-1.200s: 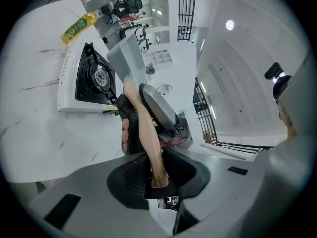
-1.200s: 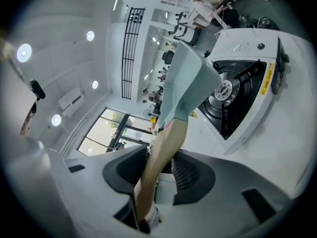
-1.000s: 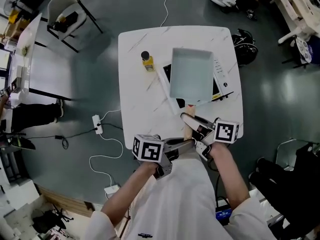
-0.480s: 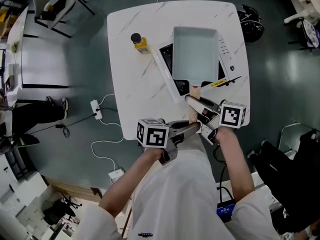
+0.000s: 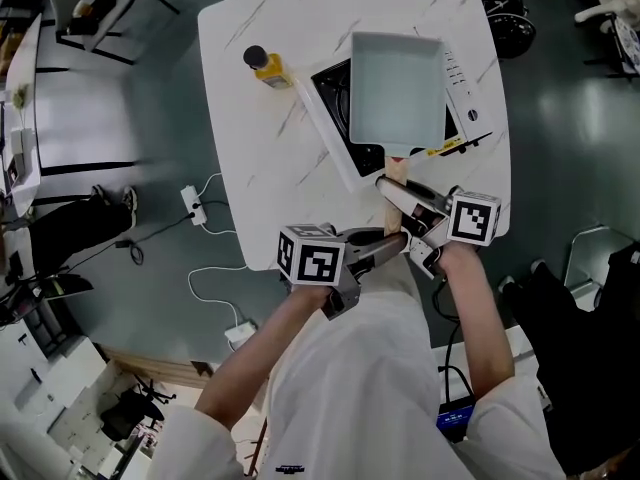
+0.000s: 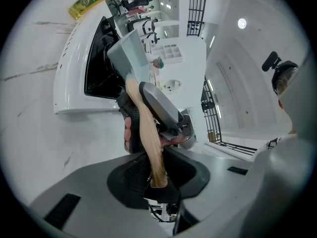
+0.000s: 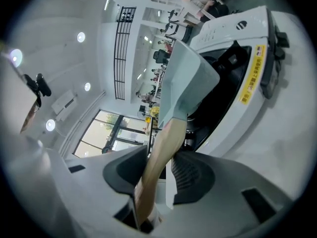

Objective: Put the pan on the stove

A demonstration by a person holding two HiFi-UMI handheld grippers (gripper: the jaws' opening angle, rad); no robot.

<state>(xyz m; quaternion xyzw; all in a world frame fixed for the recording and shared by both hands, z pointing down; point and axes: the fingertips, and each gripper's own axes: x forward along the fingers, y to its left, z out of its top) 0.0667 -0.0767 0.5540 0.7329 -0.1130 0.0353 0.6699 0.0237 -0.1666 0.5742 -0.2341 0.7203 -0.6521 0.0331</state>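
Pan point(image 5: 397, 93) has sunk toward stove point(image 5: 332, 88), handle point(image 5: 394, 176) pointing at person point(image 5: 370, 388).

Tabletop point(image 5: 245, 178): left side and near-left corner bare, open to approach. Obstacles: bottle point(image 5: 268, 66), upright near the far-left corner; stove point(image 5: 332, 93), filling the far-right part close to the right edge; pan point(image 5: 395, 86) over it.
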